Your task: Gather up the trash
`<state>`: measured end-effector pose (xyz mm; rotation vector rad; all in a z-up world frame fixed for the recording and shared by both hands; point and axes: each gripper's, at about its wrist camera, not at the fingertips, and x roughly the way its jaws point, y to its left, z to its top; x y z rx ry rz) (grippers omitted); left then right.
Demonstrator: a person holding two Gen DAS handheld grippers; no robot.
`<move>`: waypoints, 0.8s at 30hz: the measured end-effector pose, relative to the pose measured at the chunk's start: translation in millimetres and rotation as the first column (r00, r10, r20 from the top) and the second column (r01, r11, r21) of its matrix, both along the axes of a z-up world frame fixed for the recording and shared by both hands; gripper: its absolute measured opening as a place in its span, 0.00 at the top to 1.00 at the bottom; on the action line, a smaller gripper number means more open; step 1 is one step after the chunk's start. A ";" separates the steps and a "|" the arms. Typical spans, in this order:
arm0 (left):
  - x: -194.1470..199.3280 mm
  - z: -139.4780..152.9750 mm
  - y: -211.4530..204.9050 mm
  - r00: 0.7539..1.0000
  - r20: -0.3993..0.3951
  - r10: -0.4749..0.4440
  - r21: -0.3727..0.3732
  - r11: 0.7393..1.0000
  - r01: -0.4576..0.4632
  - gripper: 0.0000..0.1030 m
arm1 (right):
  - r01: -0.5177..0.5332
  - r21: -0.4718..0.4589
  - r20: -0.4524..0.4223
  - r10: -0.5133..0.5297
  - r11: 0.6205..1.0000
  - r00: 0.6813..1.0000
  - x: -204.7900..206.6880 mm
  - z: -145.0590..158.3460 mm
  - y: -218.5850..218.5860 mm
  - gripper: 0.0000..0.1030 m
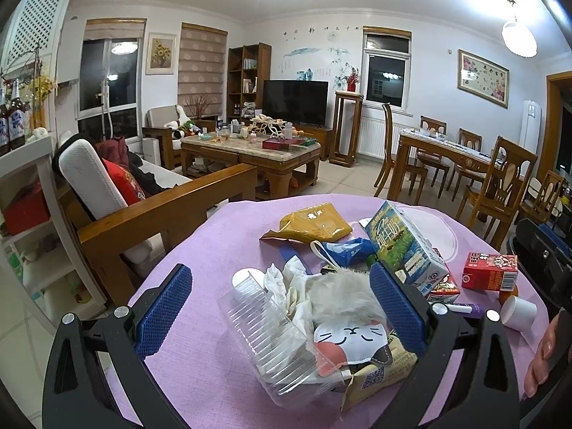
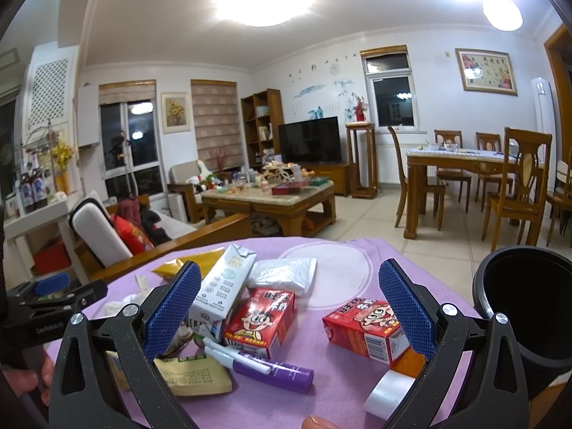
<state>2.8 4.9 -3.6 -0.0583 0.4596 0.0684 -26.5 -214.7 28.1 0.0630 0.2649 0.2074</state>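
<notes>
The trash lies scattered on the purple-clothed table (image 1: 200,321) ahead of you. Between your left gripper's (image 1: 282,307) spread fingers sit a clear plastic container (image 1: 266,339) and a furry cat pouch (image 1: 348,321), with crumpled tissue (image 1: 286,279) just beyond. Your right gripper (image 2: 289,304), also spread wide and holding nothing, frames two red drink cartons (image 2: 262,321) and a purple tube (image 2: 275,370). A black bin (image 2: 529,307) stands to its right. Beyond the table are a sofa, coffee table and dining set.
</notes>
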 end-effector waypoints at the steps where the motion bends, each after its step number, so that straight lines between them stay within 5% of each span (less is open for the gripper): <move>1: 0.1 -0.5 0.9 1.000 0.000 0.001 -0.002 1.000 -0.001 0.05 | 0.000 0.000 0.000 0.000 1.000 1.000 0.2 -0.1 0.1 0.05; 24: 0.1 -1.7 1.6 1.000 0.000 0.002 -0.006 1.000 -0.002 0.05 | 0.000 0.001 -0.003 0.000 1.000 1.000 1.4 -0.7 0.3 0.05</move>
